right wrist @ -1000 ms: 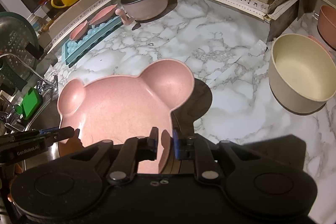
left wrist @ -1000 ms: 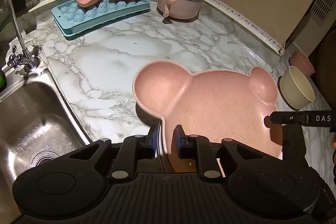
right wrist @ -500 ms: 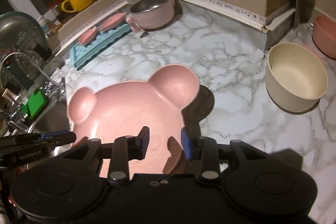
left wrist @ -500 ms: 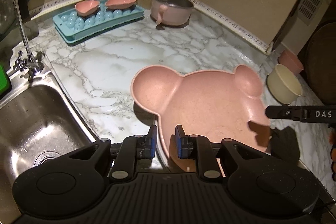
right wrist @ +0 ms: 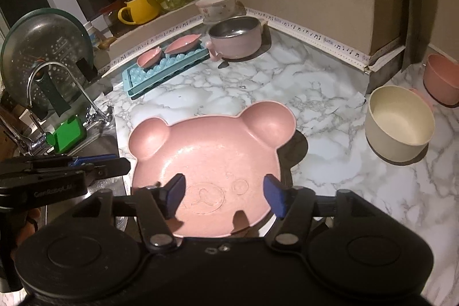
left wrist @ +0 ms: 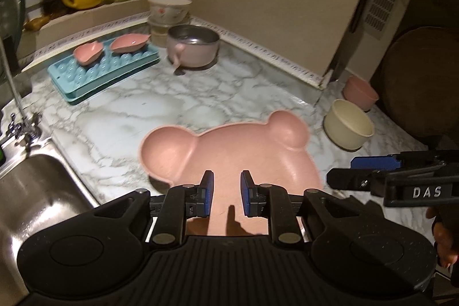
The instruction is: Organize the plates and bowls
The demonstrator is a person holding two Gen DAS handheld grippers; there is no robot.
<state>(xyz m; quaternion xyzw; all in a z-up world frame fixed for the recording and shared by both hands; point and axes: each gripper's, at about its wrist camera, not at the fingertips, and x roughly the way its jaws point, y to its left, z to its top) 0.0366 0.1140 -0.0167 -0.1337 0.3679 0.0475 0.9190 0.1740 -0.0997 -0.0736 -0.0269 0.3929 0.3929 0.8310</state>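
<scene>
A pink bear-shaped plate (left wrist: 229, 159) lies flat on the marble counter near its front edge, beside the sink; it also shows in the right wrist view (right wrist: 212, 162). My left gripper (left wrist: 224, 194) is open a little, raised above the plate's near part, touching nothing. My right gripper (right wrist: 223, 195) is wide open above the plate's near rim, holding nothing. A cream bowl (left wrist: 348, 124) and a pink bowl (left wrist: 360, 92) stand to the right; both show in the right wrist view, cream (right wrist: 400, 122) and pink (right wrist: 441, 79).
A blue tray (left wrist: 103, 68) with two small pink dishes sits at the back left. A pink-walled metal pot (left wrist: 193, 49) and stacked floral bowls (left wrist: 169, 12) stand in the corner. The sink (left wrist: 31, 200) and faucet (right wrist: 57, 82) are at left. A dark round board (left wrist: 421, 79) leans at far right.
Both grippers let go of the bear plate and opened, the right one wide. The plate now lies on the counter, and both grippers have risen and drawn back from it.
</scene>
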